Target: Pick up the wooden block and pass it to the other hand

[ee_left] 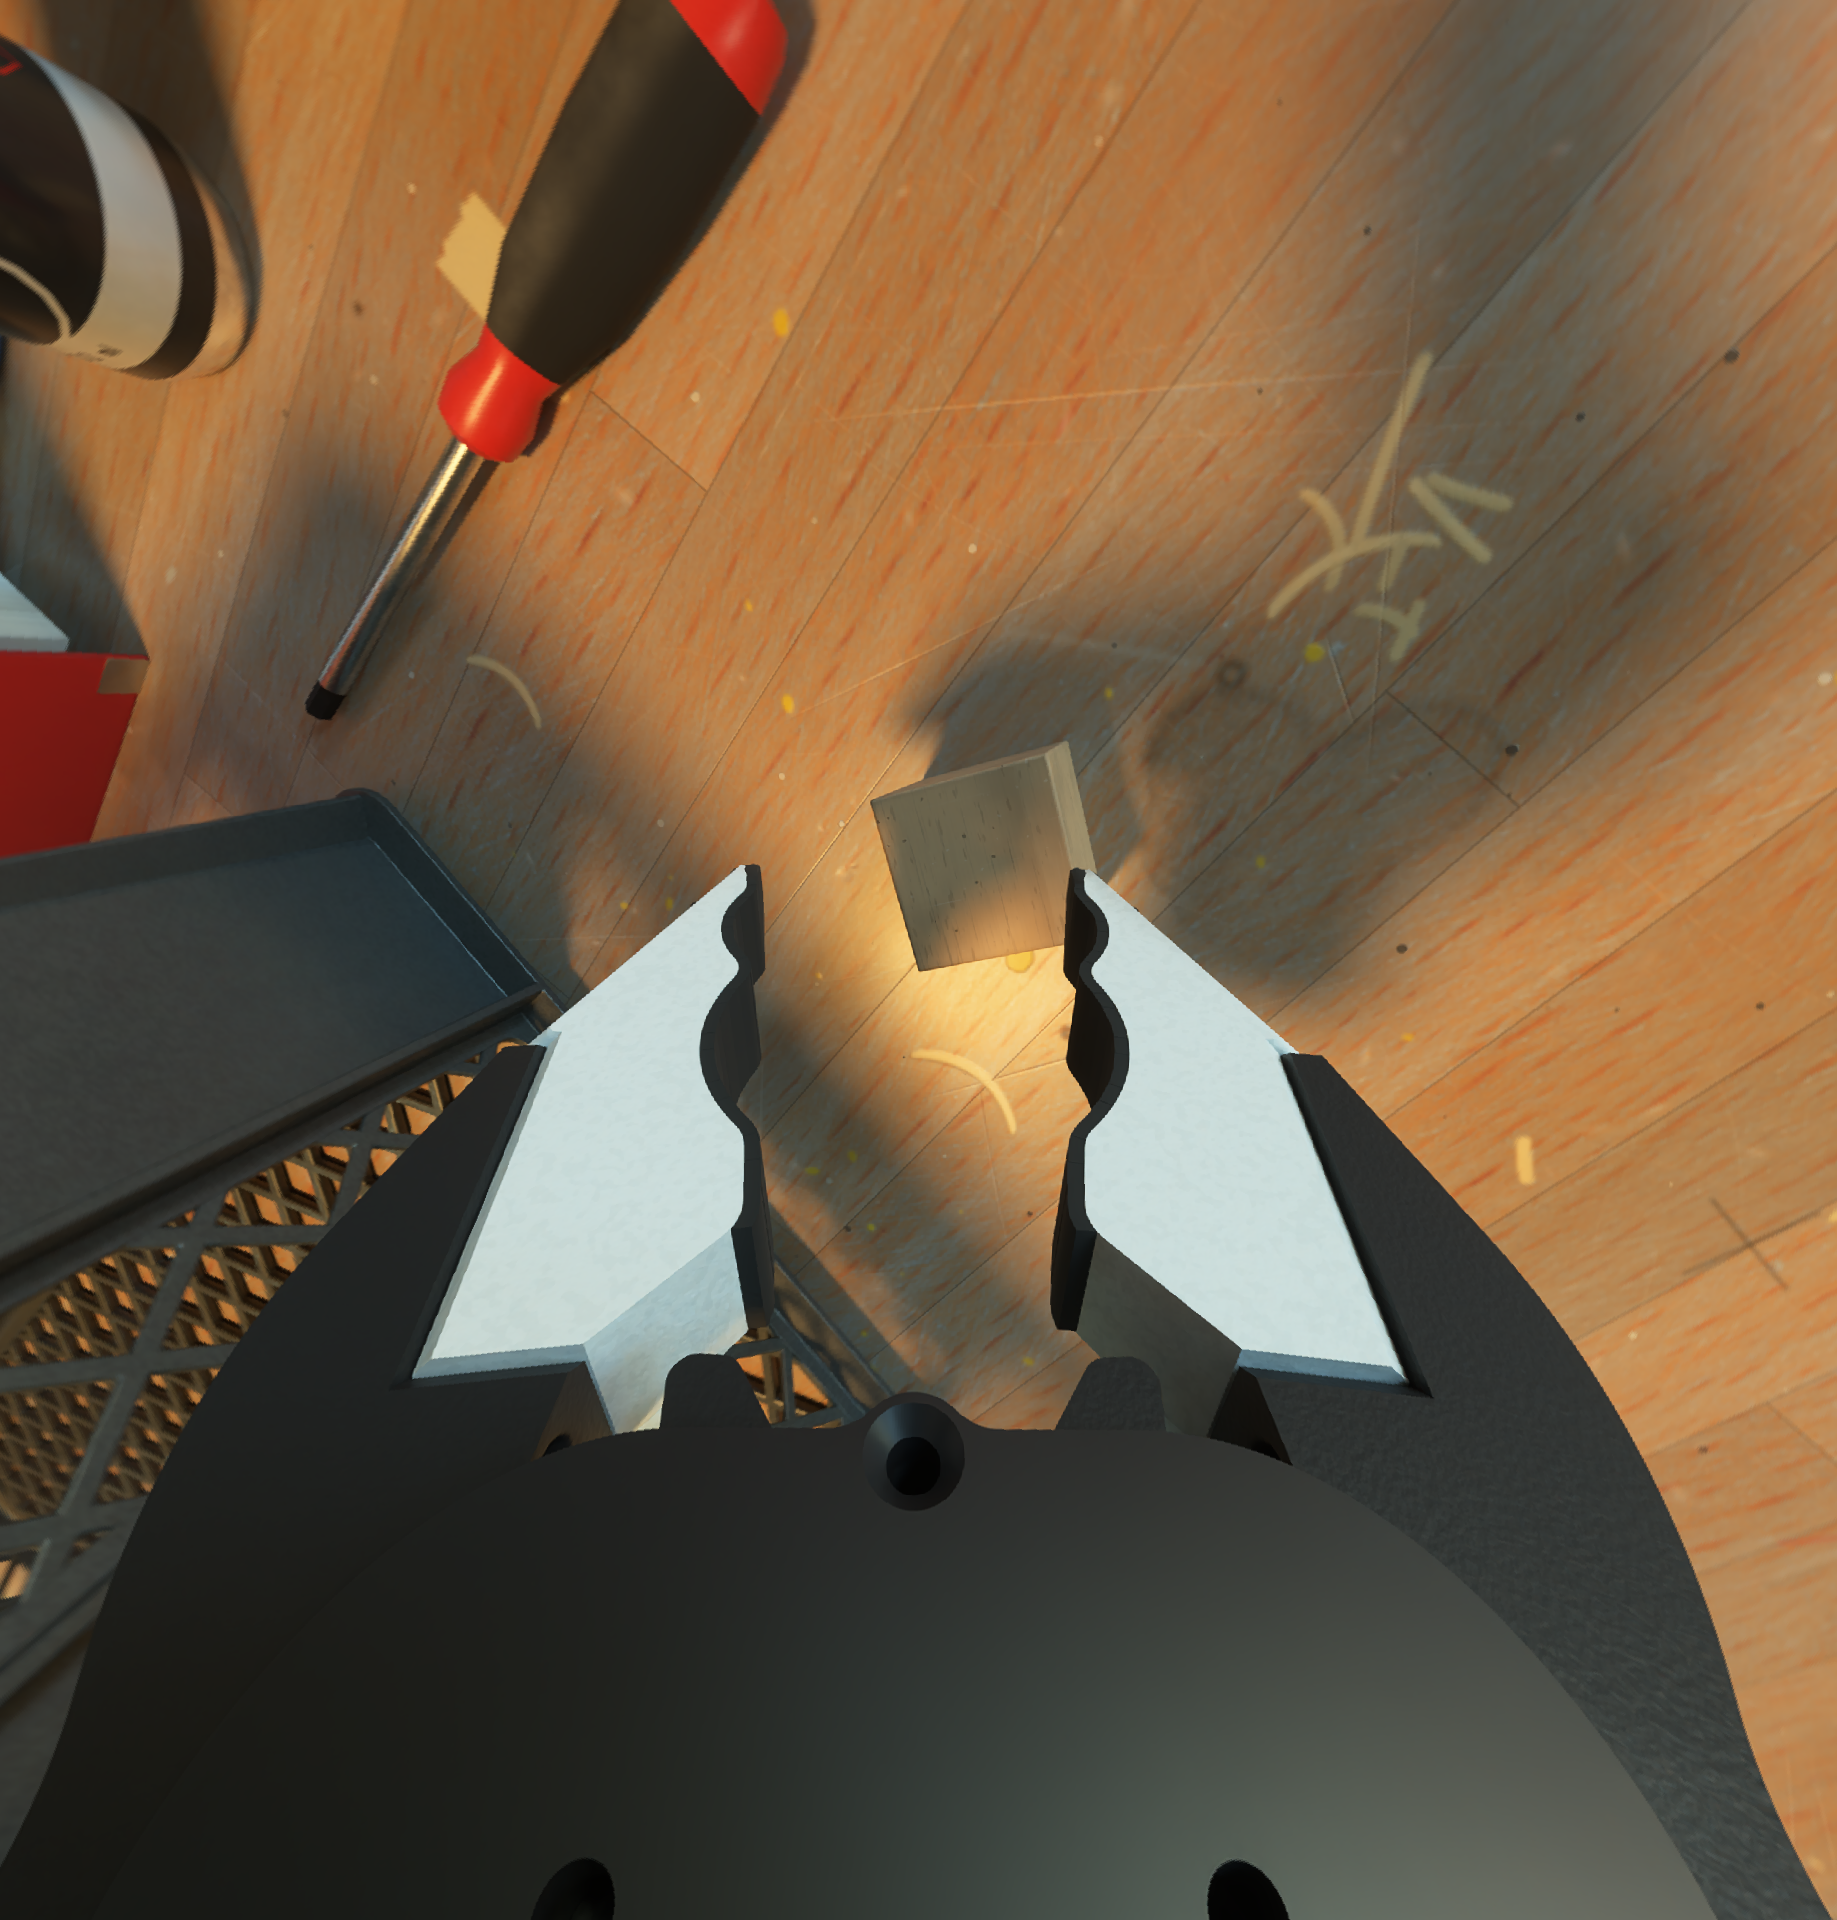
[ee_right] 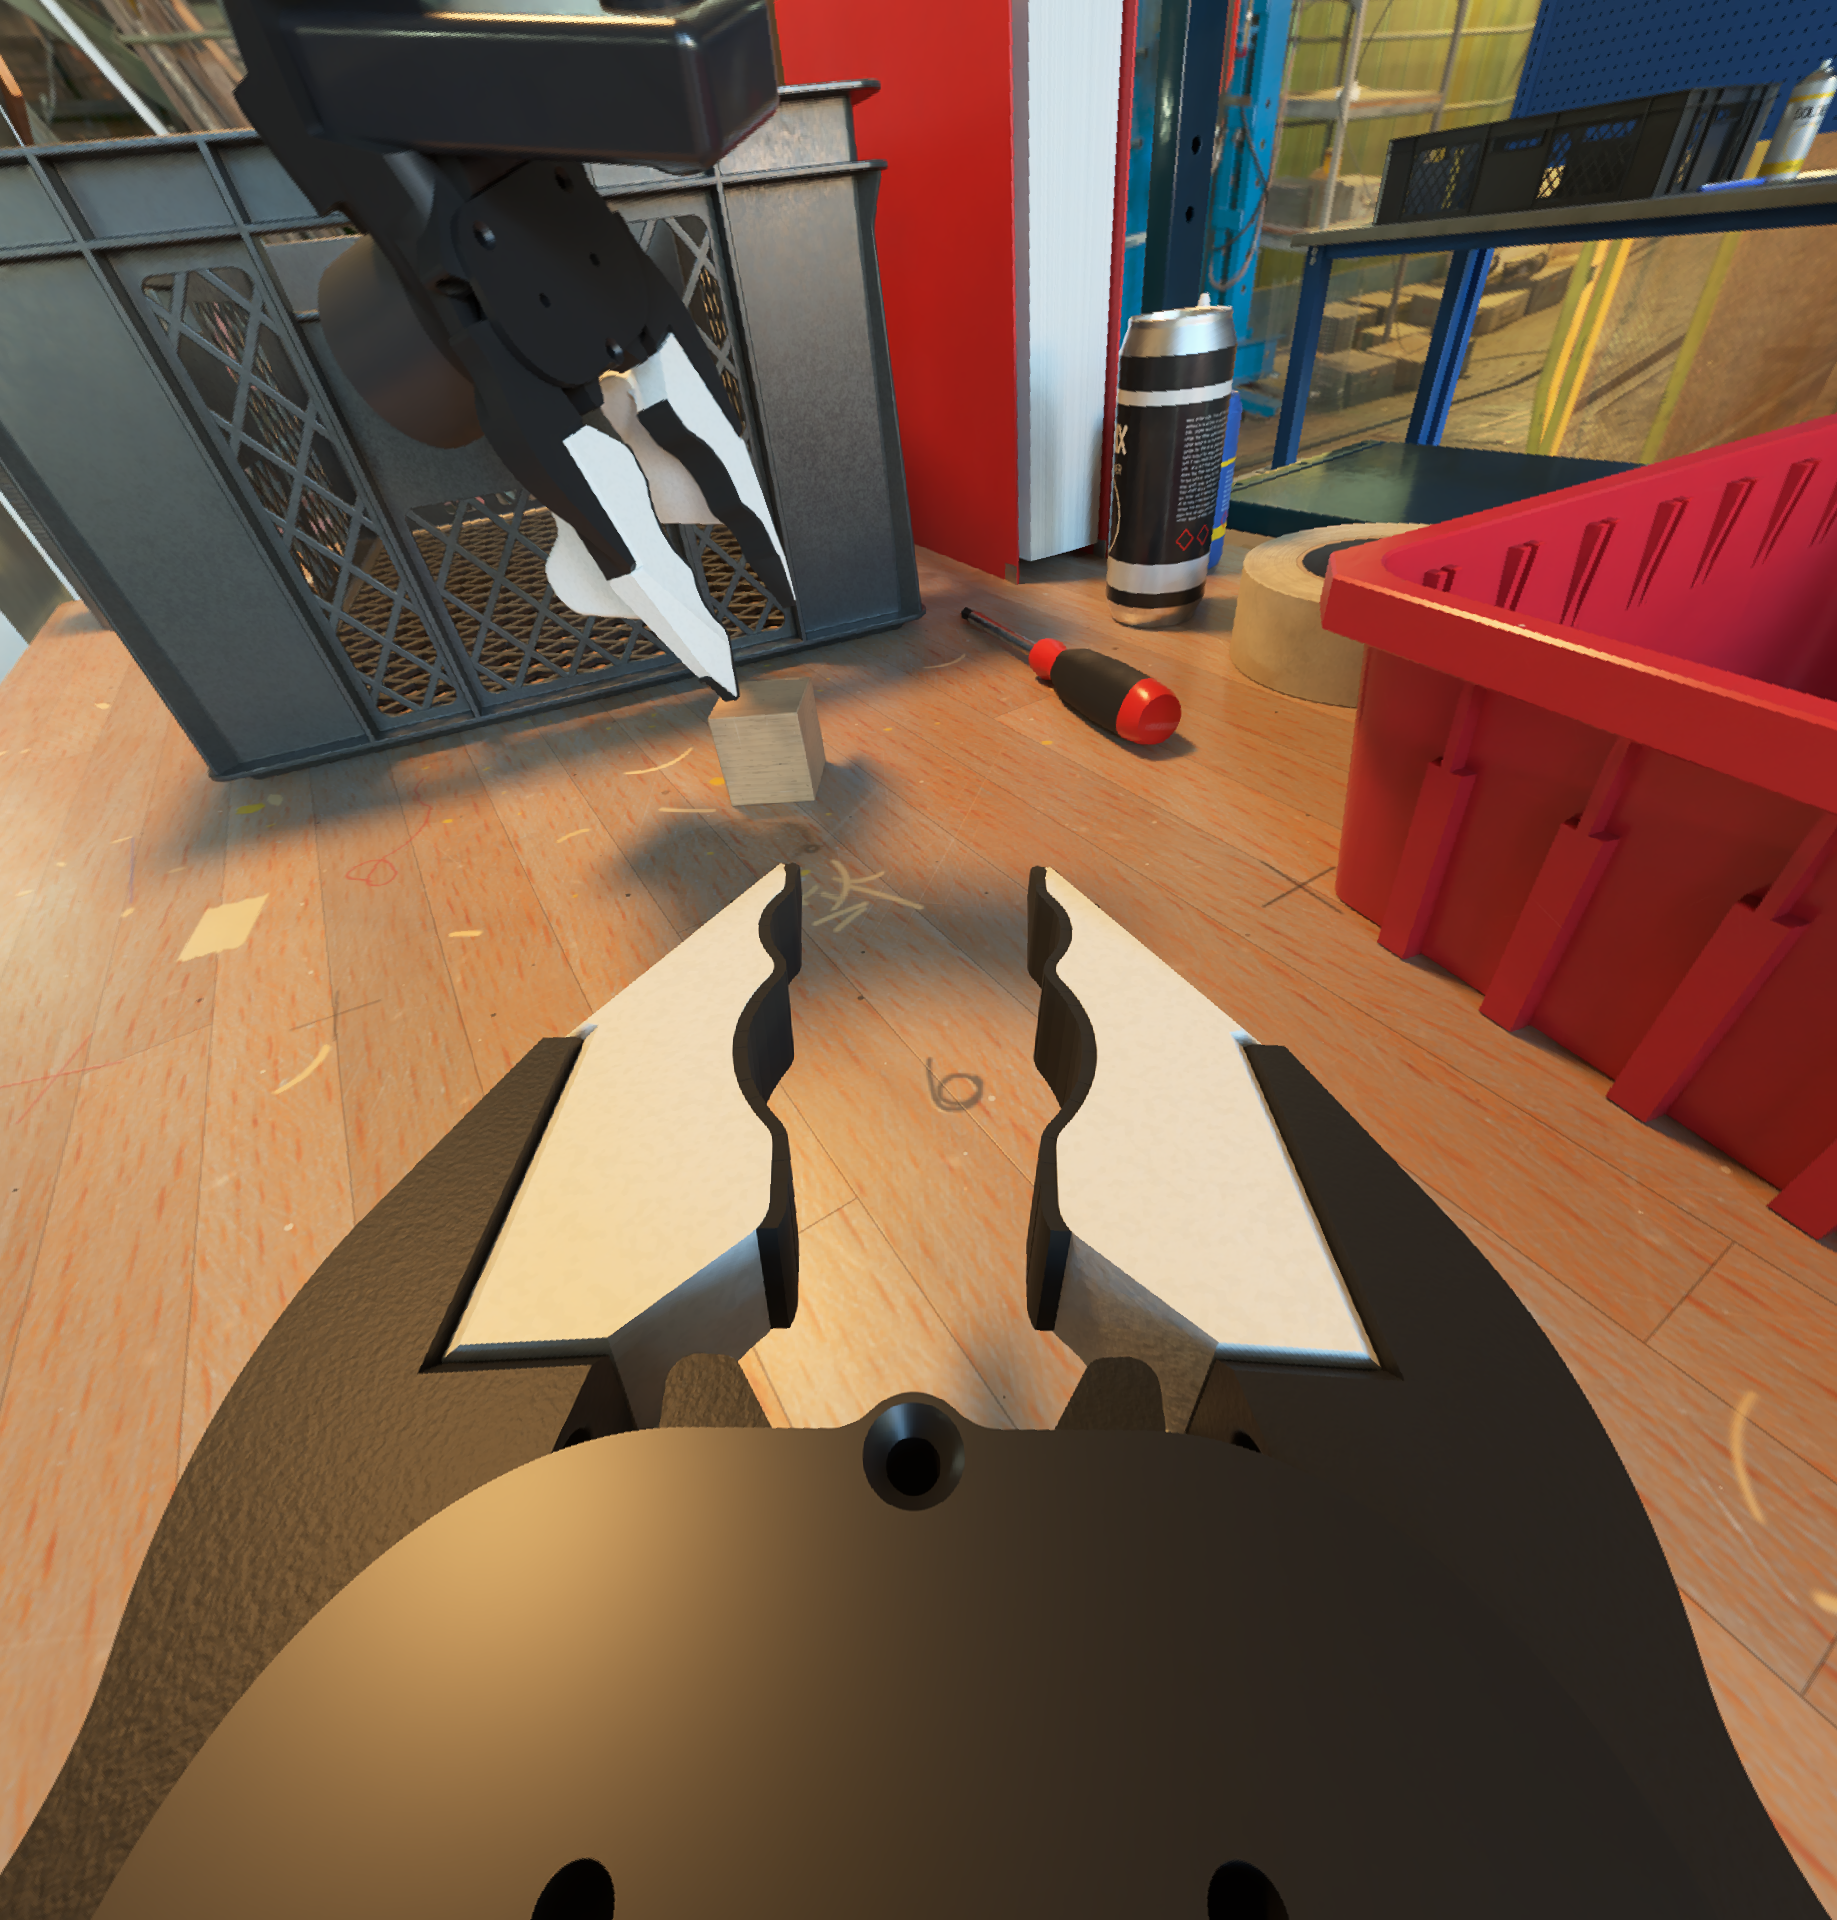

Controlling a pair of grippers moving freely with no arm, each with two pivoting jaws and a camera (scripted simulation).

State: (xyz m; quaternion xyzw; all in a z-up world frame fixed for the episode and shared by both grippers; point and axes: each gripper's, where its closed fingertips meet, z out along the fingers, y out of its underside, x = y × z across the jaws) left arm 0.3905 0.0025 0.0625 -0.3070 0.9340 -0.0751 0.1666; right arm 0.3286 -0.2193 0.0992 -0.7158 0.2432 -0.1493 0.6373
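Note:
A pale wooden block (ee_left: pixel 981 857) rests on the wooden tabletop. In the left wrist view my left gripper (ee_left: pixel 912 875) is open and empty, pointing down just above the block, which sits toward the right fingertip. In the right wrist view the block (ee_right: pixel 766 744) lies ahead on the table, with the left gripper (ee_right: pixel 758 644) tilted over it, its tips just above the block's top. My right gripper (ee_right: pixel 912 875) is open and empty, low over the table, a short way in front of the block.
A dark grey crate (ee_right: pixel 457 457) stands just behind the block, its corner (ee_left: pixel 270 935) by my left gripper. A red-and-black screwdriver (ee_right: pixel 1096 686) lies to the right of the block. A can (ee_right: pixel 1168 468), a tape roll (ee_right: pixel 1298 613) and a red bin (ee_right: pixel 1641 790) stand farther right.

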